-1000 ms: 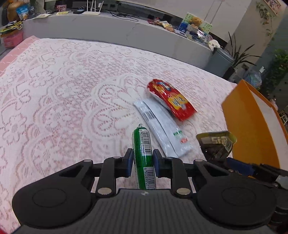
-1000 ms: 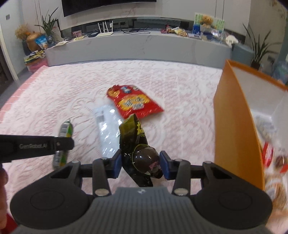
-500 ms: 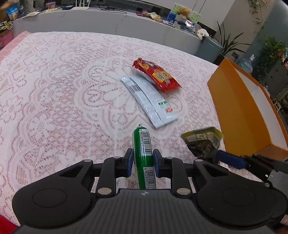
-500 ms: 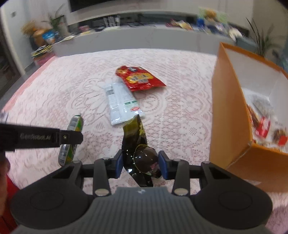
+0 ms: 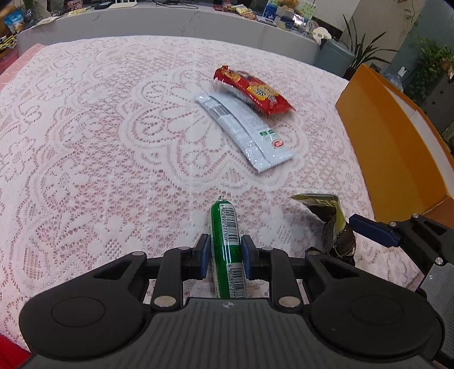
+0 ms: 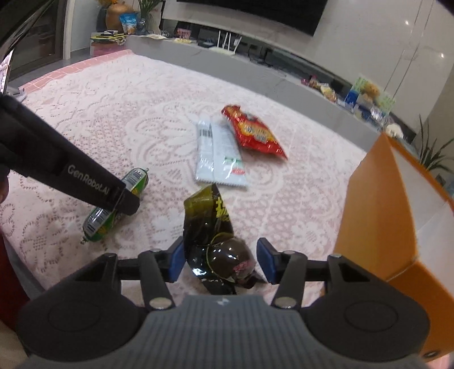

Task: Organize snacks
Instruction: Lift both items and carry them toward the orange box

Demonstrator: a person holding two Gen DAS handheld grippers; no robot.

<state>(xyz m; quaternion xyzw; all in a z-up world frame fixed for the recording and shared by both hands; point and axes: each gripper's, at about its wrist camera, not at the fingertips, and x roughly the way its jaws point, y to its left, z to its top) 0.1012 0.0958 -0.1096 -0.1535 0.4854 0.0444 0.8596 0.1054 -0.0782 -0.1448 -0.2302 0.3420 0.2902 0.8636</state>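
My left gripper (image 5: 225,257) is shut on a green sausage stick (image 5: 227,249) with barcodes, low over the lace cloth; the stick also shows in the right wrist view (image 6: 116,210). My right gripper (image 6: 220,262) stands open around a dark shiny snack pouch (image 6: 215,241), its pads apart from the pouch sides; the pouch rests on the cloth and shows in the left wrist view (image 5: 332,224). A white wrapper (image 5: 244,130) and a red snack bag (image 5: 252,90) lie mid-table. An orange box (image 6: 377,215) stands at the right.
The table has a pink lace cloth (image 5: 85,142). A grey counter (image 5: 170,22) with clutter runs behind it. Potted plants (image 5: 360,51) stand at the far right. The orange box's wall (image 5: 383,147) rises close beside my right gripper.
My right gripper has opened and let go of the dark pouch, which now rests on the cloth. Both grippers have drawn back from the red bag and white wrapper. The left still holds the green stick.
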